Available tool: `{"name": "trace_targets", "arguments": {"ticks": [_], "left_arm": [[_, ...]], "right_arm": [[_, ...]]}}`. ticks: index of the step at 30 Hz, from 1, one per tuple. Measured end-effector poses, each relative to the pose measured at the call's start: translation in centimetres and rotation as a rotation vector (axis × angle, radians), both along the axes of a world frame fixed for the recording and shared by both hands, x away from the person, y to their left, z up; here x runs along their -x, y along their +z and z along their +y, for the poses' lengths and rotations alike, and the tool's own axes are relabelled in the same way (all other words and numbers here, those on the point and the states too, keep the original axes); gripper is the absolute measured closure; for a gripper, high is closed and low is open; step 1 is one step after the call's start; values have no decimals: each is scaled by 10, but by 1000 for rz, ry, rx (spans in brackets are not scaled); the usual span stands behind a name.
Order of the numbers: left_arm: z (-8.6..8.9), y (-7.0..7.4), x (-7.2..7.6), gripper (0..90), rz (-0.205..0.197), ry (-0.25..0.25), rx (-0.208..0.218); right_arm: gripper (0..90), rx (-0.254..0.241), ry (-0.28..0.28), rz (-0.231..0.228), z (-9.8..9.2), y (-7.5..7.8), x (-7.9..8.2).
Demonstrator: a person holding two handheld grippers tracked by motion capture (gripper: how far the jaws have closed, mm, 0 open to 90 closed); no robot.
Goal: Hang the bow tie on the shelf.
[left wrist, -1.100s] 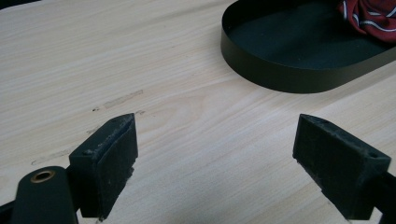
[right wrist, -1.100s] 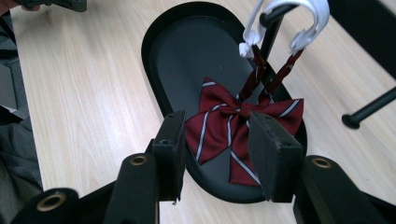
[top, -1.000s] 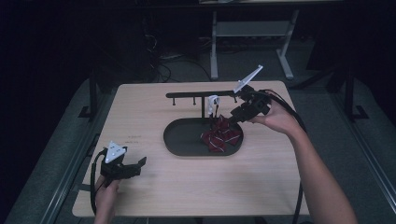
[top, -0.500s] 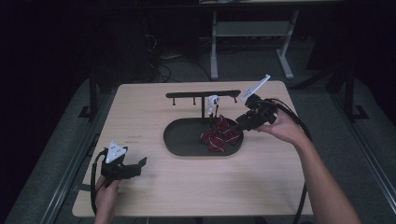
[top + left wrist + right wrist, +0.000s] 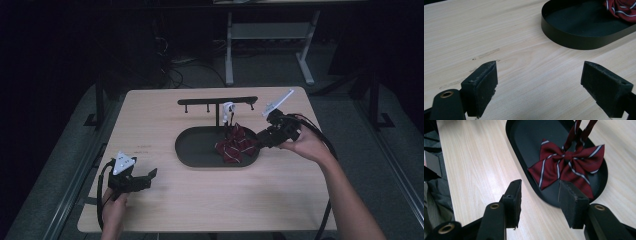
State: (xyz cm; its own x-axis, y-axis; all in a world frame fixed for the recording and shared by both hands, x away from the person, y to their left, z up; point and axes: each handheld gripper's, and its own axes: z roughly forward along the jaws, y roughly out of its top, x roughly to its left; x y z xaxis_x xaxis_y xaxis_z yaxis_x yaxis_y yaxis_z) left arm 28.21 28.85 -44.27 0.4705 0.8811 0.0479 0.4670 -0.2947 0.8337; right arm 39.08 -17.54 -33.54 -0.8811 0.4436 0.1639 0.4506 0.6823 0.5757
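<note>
Your right claw (image 5: 263, 136) hangs released at the 3 o'clock end of the black oval tray (image 5: 195, 155), its jaws parted with nothing between them. In the right gripper view that claw (image 5: 540, 195) sits just above the tray's rim (image 5: 510, 135), jaws spread over the edge, and the bow tie (image 5: 567, 166) lies just past them on the tray floor. The bow tie (image 5: 235, 145) is dark red with thin pale stripes; it rests in the tray's right half, and its two straps (image 5: 580, 132) rise from the knot toward 12 o'clock, out of the top of that view. From the high view, a black rack (image 5: 217, 102) with a horizontal bar and small pegs stands at the tray's 12 o'clock side, with a small white piece (image 5: 228, 109) on its post.

Your left claw (image 5: 147, 175) is near the desk's (image 5: 150, 115) 7 o'clock corner, well apart from the tray. It is also released: in the left gripper view its jaws stand wide apart over bare wood (image 5: 524, 50), empty, and the tray's wall (image 5: 574, 41) shows at 1 o'clock with a bit of the red cloth (image 5: 621, 7) inside.
</note>
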Motion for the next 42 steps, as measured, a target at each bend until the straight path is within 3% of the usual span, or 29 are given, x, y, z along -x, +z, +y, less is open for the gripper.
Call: {"name": "trace_targets", "arguments": {"ticks": [8, 16, 42], "left_arm": [[-1, 0, 0, 135, -2, -1, 2], [-1, -1, 0, 135, 0, 0, 2], [-1, -1, 0, 136, 3, -2, -4]], "right_arm": [[528, -1, -10, -4, -6, -8, 5], [507, -13, -41, 24, -12, -18, 11], [484, -14, -52, 38, -23, -44, 36]]}}
